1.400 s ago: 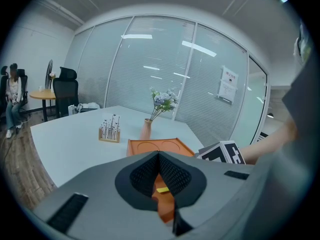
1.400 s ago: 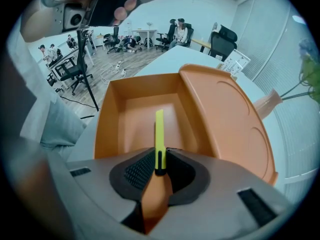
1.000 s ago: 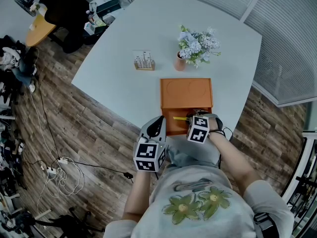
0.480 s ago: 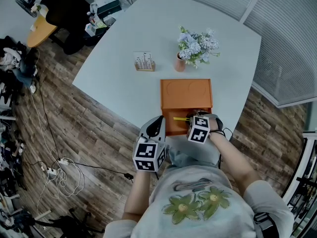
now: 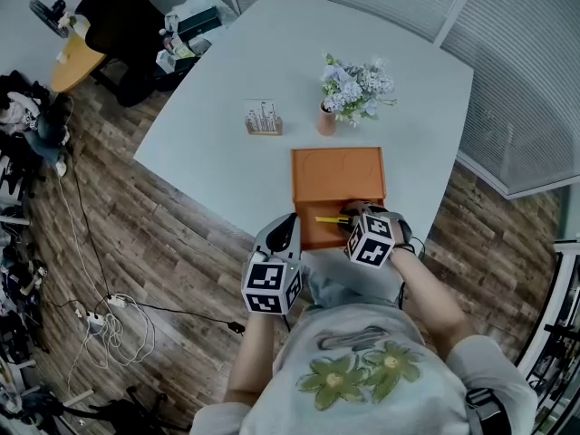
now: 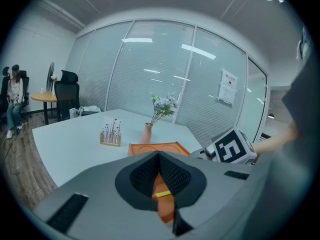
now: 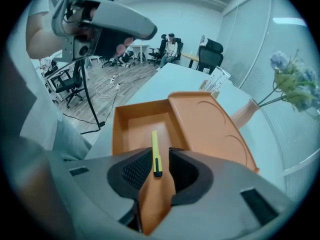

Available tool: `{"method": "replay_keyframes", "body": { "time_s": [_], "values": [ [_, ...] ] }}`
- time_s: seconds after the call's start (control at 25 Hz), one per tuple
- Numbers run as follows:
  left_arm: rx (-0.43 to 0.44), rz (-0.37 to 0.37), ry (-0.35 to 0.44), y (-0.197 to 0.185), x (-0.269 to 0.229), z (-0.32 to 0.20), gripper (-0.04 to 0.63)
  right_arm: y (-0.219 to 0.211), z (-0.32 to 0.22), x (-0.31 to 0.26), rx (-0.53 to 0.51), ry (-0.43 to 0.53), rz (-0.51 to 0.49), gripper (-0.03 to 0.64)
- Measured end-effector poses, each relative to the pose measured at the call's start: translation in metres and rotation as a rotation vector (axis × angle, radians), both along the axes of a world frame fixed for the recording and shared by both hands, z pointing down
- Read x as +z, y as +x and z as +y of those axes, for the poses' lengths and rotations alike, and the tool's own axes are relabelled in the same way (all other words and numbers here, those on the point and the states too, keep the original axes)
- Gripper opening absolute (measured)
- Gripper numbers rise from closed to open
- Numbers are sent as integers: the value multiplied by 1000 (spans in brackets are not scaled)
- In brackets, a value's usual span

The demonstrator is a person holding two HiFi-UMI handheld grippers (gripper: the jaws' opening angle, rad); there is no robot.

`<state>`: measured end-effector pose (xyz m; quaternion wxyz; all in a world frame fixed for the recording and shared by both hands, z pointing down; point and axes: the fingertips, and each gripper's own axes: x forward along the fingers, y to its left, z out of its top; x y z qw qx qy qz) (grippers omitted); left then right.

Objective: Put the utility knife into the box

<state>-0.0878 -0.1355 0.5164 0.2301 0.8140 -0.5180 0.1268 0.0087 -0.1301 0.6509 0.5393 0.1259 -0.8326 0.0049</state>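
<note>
Yellow plastic utility knife [image 7: 155, 155] lay flat on the floor of the orange rectangular box [image 7: 120, 129]. Its black end showed in the gap between the fingers [image 7: 131, 173] of the right gripper [image 7: 154, 170]. Those fingers had just been opening and stood wide apart above the knife, neither pad pressing on it. The right gripper pointed steeply down over the right, near part of the box. The left gripper [image 6: 159, 159] had its fingers closed together at the tips with nothing between them, and it hung just off the near left corner of the box. The box's flat lid [image 5: 337, 172] lay open on the far side of the tray. The box sat at the near edge of the pale table [image 5: 227, 98]. Farther off on the table stood a terracotta vase of pale blue flowers [image 5: 328, 116] and, to its left, a small wooden stand [image 5: 264, 119].
</note>
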Motion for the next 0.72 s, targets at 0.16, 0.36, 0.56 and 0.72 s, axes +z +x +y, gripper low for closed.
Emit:
{"method": "replay_keyframes", "body": {
  "time_s": [0.16,0.36,0.56,0.72],
  "values": [
    [-3,5,10,2,-4,0,2,-1,-6,-26,36,47,-63,110],
    [-1,7,22,3,-8,0,2,-8,-10,-61,92,81,-187,110],
    [0,3,31,2,-13,2,2,-14,-12,-101,152,108,-341,109],
    [-1,1,37,0,-17,2,2,-10,-15,-130,234,153,-449,86]
  ]
}}
